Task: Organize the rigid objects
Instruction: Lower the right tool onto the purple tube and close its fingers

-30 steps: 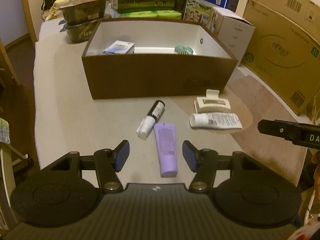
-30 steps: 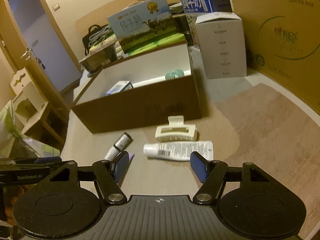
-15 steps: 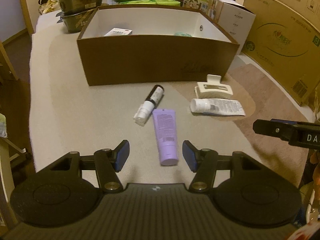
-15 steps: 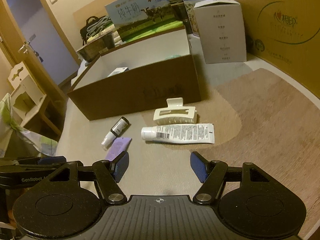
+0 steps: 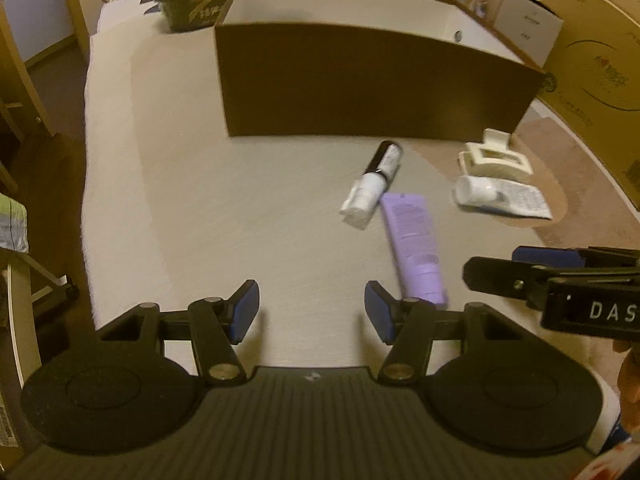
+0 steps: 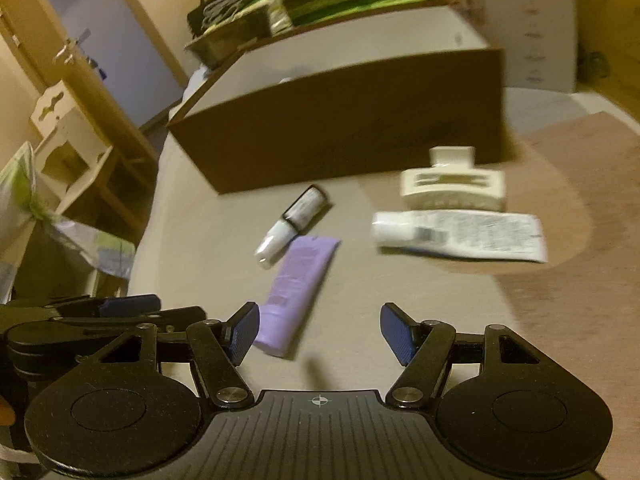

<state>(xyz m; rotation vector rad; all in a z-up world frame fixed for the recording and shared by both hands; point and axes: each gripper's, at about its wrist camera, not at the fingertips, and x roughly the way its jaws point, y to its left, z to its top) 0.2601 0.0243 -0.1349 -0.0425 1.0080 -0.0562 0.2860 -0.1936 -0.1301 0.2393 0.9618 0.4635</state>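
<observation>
Both tools stood partly open with nothing between their ribbed blue pads. The left tool (image 5: 311, 310) hovered over bare pale desk (image 5: 180, 200), and the soft purple tube (image 5: 414, 242) lay just beyond its right pad, to the right. The right tool (image 6: 320, 332) had that tube's lower end beside its left pad. A slim black-and-white bottle (image 5: 372, 184) touched the tube's top. Farther right a flat white tube (image 6: 460, 234) lay beside a cream plastic hair claw (image 6: 452, 184), near the brown cardboard box (image 5: 360, 84).
</observation>
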